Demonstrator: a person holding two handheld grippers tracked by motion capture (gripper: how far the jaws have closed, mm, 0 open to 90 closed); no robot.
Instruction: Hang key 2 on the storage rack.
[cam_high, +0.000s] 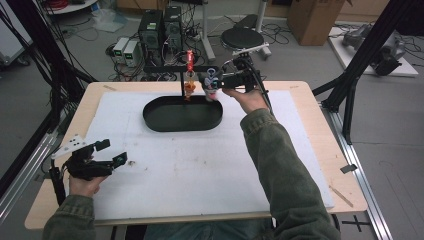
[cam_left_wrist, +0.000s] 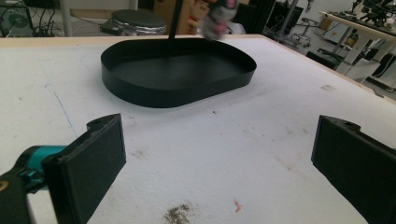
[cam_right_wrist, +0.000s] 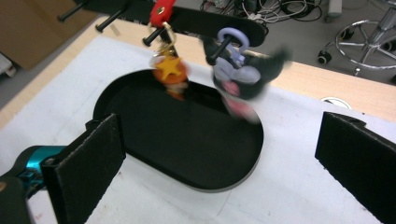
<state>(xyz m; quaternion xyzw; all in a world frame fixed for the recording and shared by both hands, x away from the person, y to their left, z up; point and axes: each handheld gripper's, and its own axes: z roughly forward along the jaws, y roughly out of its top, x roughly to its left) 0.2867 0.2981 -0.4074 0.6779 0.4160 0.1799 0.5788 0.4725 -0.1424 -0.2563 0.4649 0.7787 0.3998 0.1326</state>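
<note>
1. Black and purple, the small plush keychain charm (cam_right_wrist: 240, 79) hangs by its lilac loop from a peg of the black metal rack (cam_right_wrist: 210, 21), over the far end of the black oval metal tray (cam_right_wrist: 210, 179). It shows blurred in the right gripper view, so it is probably swinging.
2. The right tongs (cam_right_wrist: 219, 163) stand wide, nothing between the pads, just short of that charm. In the high view they sit at the rack (cam_high: 235, 80). The release looks done.
3. Beside it on the next peg hangs the orange star charm on a red strap (cam_right_wrist: 169, 70), close by but apart from the plush one.
4. To finish well, I would draw the right tongs straight back along the line of the pegs, pads kept wide, so neither pad catches the loop or brushes the star charm.
5. The tray's rim lies just below, so a level retreat is safer than a dip.
6. The left tongs (cam_left_wrist: 215, 172) are wide too, holding nothing, low over the white foam sheet (cam_left_wrist: 196, 140) on the wooden table (cam_high: 310, 95), well apart from the tray.
7. Open room lies toward the near side.
</note>
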